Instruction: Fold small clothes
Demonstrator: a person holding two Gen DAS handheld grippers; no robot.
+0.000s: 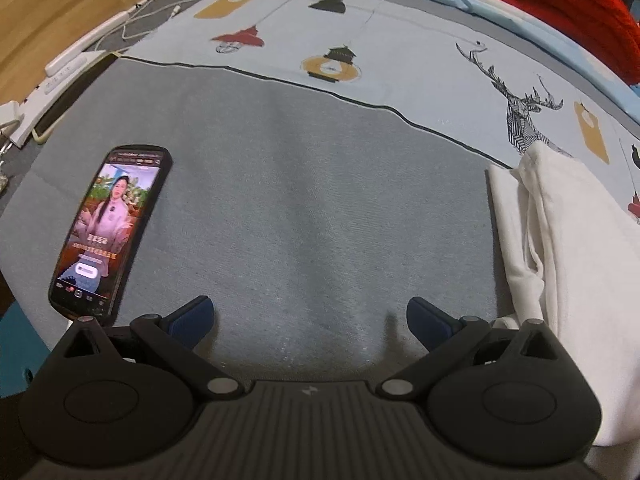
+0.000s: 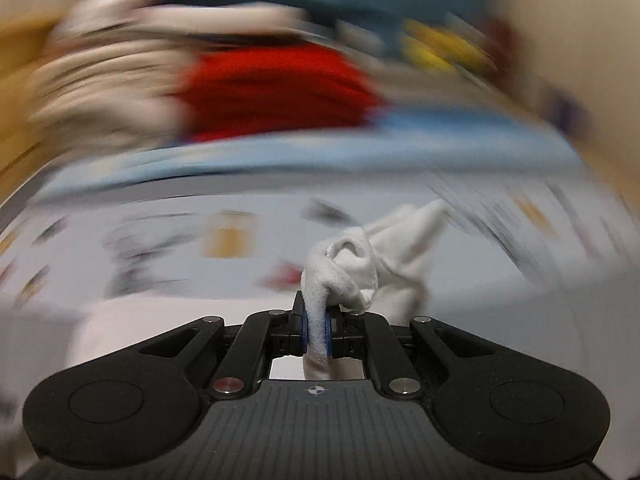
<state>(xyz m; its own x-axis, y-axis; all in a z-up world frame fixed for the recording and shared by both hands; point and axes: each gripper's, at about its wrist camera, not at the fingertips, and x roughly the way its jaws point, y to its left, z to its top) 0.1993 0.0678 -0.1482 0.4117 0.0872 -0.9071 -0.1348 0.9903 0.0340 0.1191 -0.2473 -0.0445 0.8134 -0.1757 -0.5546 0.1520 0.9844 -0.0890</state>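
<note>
A bed fills both views. Under the left gripper (image 1: 310, 320) lies a grey-blue blanket (image 1: 300, 200), spread flat, and past it, ahead of the jaws, a pale sheet (image 1: 420, 64) printed with lanterns and a line-drawn deer. A red garment (image 1: 568, 12) is heaped at the far right corner of that view; in the right wrist view, which is heavily blurred, the same red heap (image 2: 276, 88) sits far ahead of the jaws among other blurred laundry.

The white garment (image 1: 560, 260) hangs in long folds just outside the left gripper's right-hand finger, close by it but not between the jaws. The left jaws stand wide apart with only blanket between them.

A smartphone (image 1: 106, 232) with its screen lit lies on the blanket to the outside of the left-hand finger, its near end just beside that finger's linkage.

The right gripper (image 2: 316, 330) is clamped on a bunched white cloth (image 2: 360, 256): its blue pads (image 2: 303, 330) press a thick fold from both sides, and the rest rises ahead of the jaws, off to the right.
</note>
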